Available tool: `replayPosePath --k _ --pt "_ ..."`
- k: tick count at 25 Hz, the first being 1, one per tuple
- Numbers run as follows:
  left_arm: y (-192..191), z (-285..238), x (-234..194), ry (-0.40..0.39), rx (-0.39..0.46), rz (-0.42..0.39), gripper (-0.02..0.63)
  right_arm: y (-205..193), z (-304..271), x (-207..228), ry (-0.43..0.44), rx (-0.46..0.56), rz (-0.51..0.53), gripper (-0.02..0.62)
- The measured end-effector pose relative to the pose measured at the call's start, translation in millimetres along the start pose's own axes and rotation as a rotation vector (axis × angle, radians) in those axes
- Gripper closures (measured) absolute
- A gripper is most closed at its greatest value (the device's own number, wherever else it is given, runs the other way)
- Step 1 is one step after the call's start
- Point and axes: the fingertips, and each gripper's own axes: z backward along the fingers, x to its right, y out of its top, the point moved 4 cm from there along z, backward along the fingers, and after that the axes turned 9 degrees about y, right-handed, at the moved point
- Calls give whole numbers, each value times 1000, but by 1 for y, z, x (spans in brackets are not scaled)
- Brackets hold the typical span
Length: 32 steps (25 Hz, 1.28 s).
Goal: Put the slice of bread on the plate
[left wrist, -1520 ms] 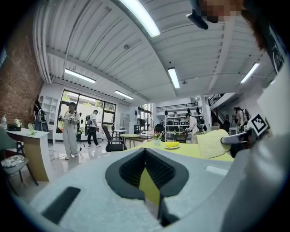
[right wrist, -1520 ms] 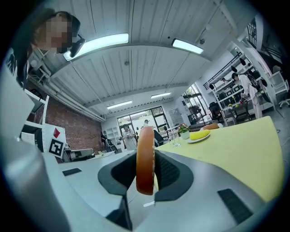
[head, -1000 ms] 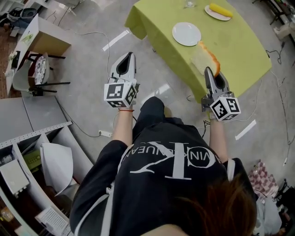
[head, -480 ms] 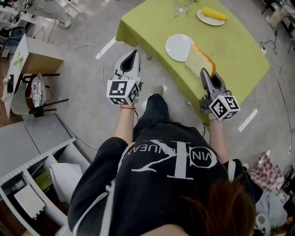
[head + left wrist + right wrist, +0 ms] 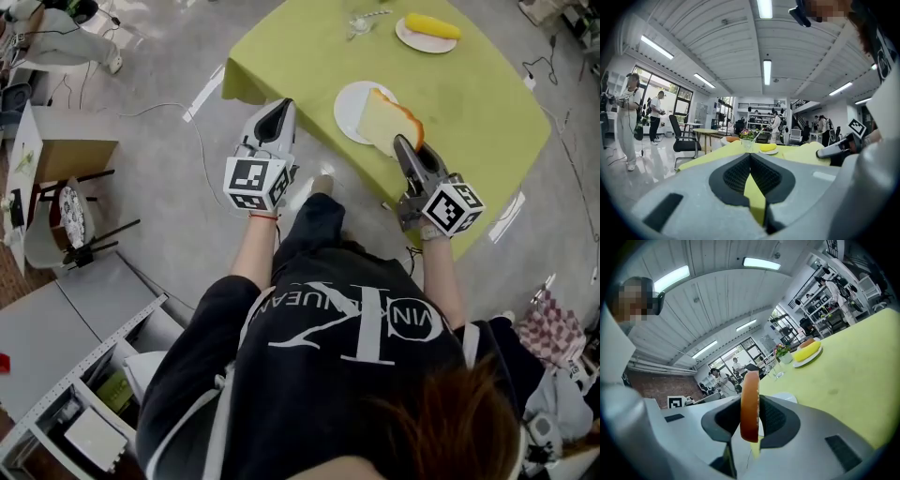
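1. The right tongs (image 5: 401, 143) pinch the slice of bread (image 5: 382, 120) by its near crust. The slice stands on edge in the air, over the near rim of the white plate (image 5: 348, 106).
2. The left tongs (image 5: 280, 105) are pressed together with nothing in them, off the near-left edge of the green worktop (image 5: 478, 103).
3. The slice is held only at one end. Soft crumb could tear or sag out of the pinch before it gets low.
4. Let go while upright, it would likely topple. It hangs over the rim, so part could land on the cloth.
5. The plate sits near the worktop's edge. A low approach could nudge it.
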Motion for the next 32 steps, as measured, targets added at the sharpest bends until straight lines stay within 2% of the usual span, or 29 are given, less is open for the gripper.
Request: replayPosePath --k 9,17,21,24,28,32 --pt "-6 -39 -14 -59 -36 11 601 -3 -38 13 -5 39 -218 497" --pt "-9 -72 -22 -122 -57 21 601 -13 -59 25 -65 23 -379 497" --pt "-10 -88 -22 -146 -64 28 601 -7 -70 25 -24 42 -414 497" --pt "-11 -99 -17 -165 -70 30 601 -4 -70 33 -30 56 -435 497" --pt "-11 -107 -18 -177 -75 33 601 -11 -63 45 -140 61 -507 500" --pt "-11 -112 -22 -182 -77 41 601 -12 -65 49 -162 61 -520 500"
